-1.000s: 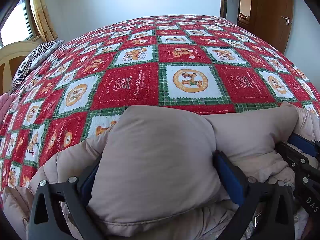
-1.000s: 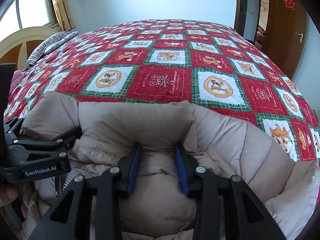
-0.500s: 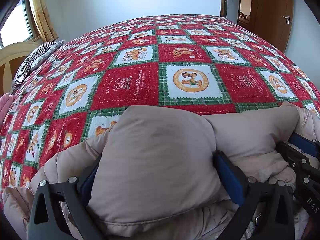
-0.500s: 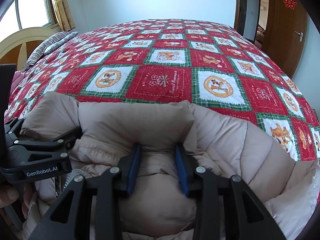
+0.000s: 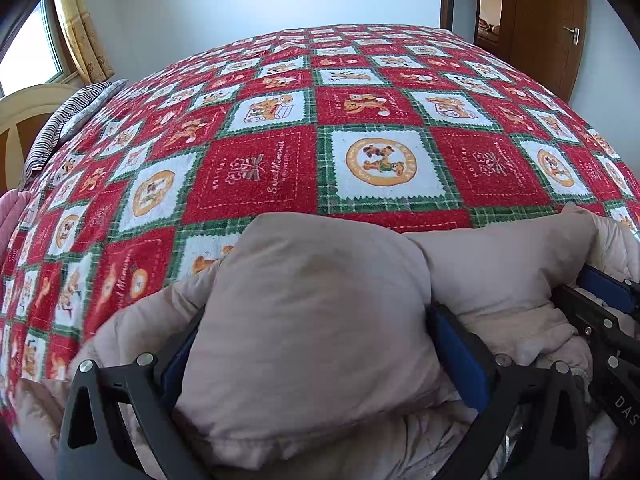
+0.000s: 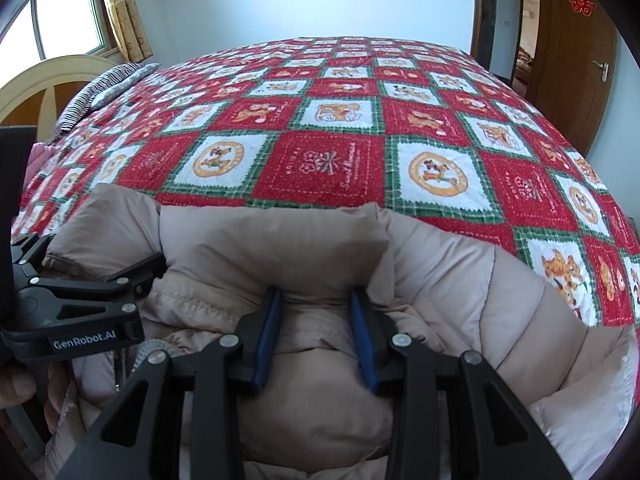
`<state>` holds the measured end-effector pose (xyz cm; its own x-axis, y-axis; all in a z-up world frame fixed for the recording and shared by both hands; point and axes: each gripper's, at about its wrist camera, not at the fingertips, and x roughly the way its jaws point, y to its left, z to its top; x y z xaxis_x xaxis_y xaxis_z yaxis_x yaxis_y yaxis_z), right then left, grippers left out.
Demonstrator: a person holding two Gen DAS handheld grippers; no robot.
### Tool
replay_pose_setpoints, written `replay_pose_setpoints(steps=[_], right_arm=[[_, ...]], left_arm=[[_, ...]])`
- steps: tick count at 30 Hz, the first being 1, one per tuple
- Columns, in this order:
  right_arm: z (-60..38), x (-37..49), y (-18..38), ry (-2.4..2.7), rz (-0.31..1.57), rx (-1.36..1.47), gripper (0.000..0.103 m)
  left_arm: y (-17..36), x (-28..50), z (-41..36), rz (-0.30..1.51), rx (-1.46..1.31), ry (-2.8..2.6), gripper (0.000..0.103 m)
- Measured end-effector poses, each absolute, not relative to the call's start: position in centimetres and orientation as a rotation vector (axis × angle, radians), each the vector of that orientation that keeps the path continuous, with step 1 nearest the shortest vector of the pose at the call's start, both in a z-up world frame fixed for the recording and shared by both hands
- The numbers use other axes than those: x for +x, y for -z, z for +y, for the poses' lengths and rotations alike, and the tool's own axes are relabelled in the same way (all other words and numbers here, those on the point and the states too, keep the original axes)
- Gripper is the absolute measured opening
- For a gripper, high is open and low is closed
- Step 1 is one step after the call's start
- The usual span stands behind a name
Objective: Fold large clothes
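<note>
The beige padded coat (image 6: 460,280) lay bunched at the near edge of the bed (image 6: 328,136), on the red and green patchwork quilt (image 5: 320,120), with nearly all of the quilt bare beyond it toward the far wall. Both tongs had hold of it. The left tongs (image 5: 316,336) stood wide around a thick, pillow-like bulge of the coat, their blue pads pressed into its sides. The right tongs (image 6: 316,332) were pinched on a narrower ridge of fabric near the coat's middle, just beside the left ones.

To my eye the folding was under way but far from done. The coat looked gathered into a lump rather than laid in a neat flat packet; one quilted panel spilled loose on the side of the bed nearest the brown door (image 6: 576,52). How many folds had been made I could not tell. Squaring the layers and pressing them flat seemed to be left.
</note>
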<state>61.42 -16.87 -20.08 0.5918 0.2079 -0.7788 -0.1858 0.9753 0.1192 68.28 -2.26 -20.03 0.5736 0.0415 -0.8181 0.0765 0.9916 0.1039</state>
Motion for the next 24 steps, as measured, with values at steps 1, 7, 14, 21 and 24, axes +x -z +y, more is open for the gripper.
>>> replay_pose_setpoints(steps=[1,7,14,21,24], right_arm=[[-17.3,61.2,19.7,-0.238,0.914,0.034,0.041],[-20.3,55.0,16.5,-0.197,0.848,0.043,0.077],[-23.6,46.5,16.4,-0.173,0.88,0.085,0.077],[-26.0,38.6,17.3,-0.109,0.891,0.13,0.077],[-26.5,35.0,18.3,-0.081,0.899,0.115,0.077]], left_arm=[[19.0,67.7,-2.2,0.935,0.163,0.005,0.102],[13.8,60.7,0.8,0.796,0.246,-0.017,0.102],[14.0,49.9,6.6,0.799,0.189,-0.018,0.102],[17.0,40.1,10.2,0.826,0.182,-0.072,0.102],[18.2,36.2,11.3,0.84,0.186,-0.087,0.102]])
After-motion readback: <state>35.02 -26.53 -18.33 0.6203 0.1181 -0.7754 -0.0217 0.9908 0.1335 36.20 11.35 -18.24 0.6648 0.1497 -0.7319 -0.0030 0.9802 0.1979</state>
